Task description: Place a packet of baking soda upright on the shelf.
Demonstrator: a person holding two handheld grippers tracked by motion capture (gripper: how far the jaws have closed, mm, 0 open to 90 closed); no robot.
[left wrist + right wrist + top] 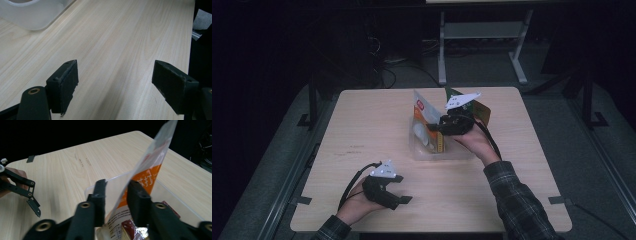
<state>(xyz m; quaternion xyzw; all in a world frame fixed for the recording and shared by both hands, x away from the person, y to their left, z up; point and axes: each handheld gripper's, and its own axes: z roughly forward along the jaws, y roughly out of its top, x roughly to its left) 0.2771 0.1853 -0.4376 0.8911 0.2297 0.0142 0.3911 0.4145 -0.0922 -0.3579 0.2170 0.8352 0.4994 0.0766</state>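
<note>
A clear plastic bin [428, 151] stands mid-table with several snack packets in it. An orange and white packet [424, 112] stands upright in the bin, and its top edge [150, 167] rises between the jaws of my right gripper [116, 186]. Those jaws stand apart on either side of the packet, and the pads do not press on it. In the high view the right gripper [447, 125] hovers over the bin. My left gripper [402, 189] rests near the table's front left, open and empty [115, 75], a little above the bare wood.
A green and yellow packet [480, 111] leans behind the bin's far right side. A red packet [171, 208] lies low in the bin. A corner of the bin [30, 15] lies ahead of the left gripper. A table frame stands on the floor beyond.
</note>
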